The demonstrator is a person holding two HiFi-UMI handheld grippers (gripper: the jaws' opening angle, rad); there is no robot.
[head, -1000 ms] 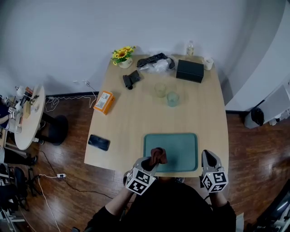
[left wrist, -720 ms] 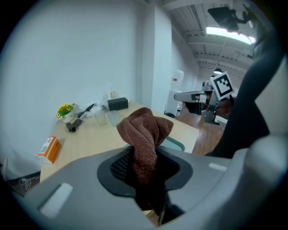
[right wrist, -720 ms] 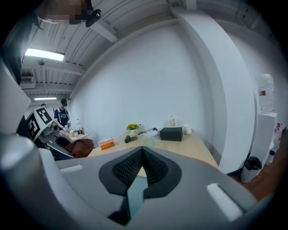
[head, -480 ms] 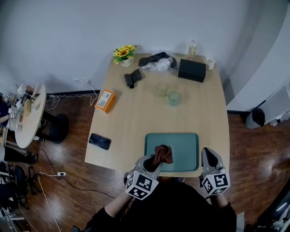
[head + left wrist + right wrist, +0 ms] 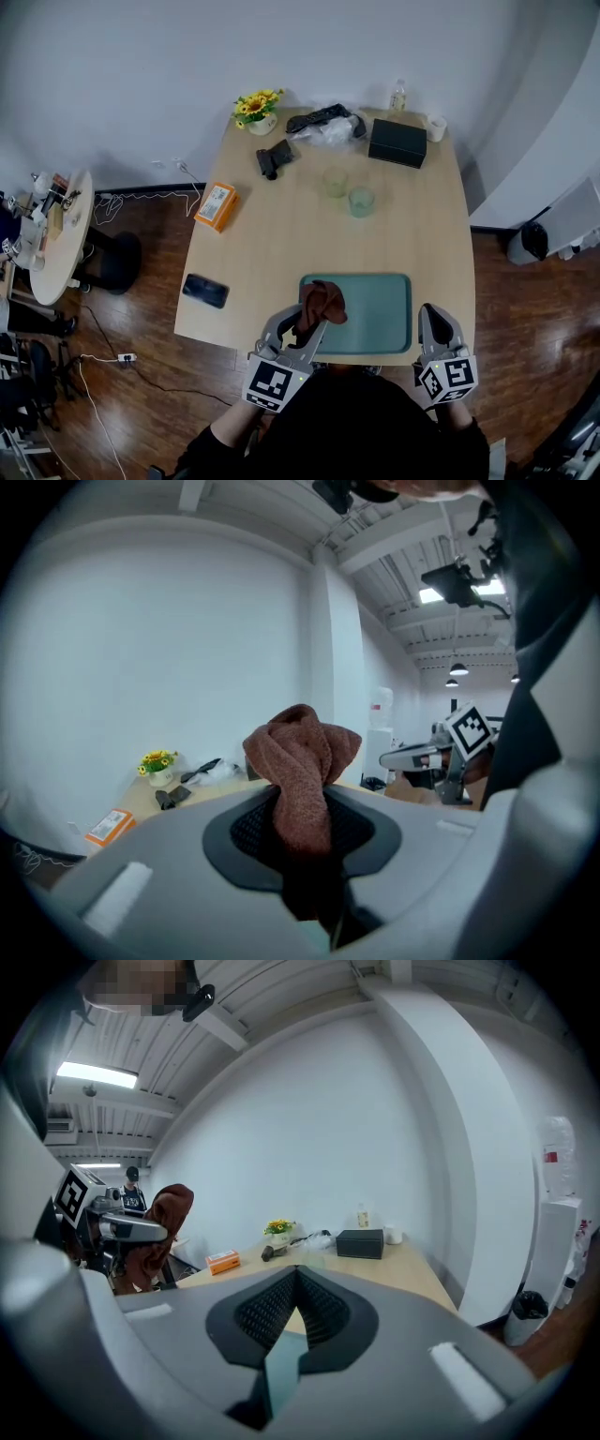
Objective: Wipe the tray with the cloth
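A teal tray (image 5: pixel 375 314) lies at the near edge of the wooden table (image 5: pixel 281 244). My left gripper (image 5: pixel 307 328) is shut on a crumpled brown cloth (image 5: pixel 320 303), held up above the tray's left end. In the left gripper view the cloth (image 5: pixel 302 766) bulges out above the left gripper (image 5: pixel 305 850). My right gripper (image 5: pixel 432 322) is shut and holds nothing, just beyond the tray's right edge. In the right gripper view the right gripper (image 5: pixel 295 1309) points level over the table, with the cloth (image 5: pixel 159 1222) raised off to its left.
Two clear glasses (image 5: pixel 336 181) (image 5: pixel 361 202) stand mid-table beyond the tray. A black box (image 5: pixel 394 142), a bottle (image 5: pixel 397 97), a cup (image 5: pixel 436 128) and a sunflower pot (image 5: pixel 257 112) line the far edge. An orange box (image 5: pixel 217 206) and a phone (image 5: pixel 205 292) lie at the left.
My left gripper has lifted the cloth up off the tray and tilted upward. The right gripper has hardly shifted.
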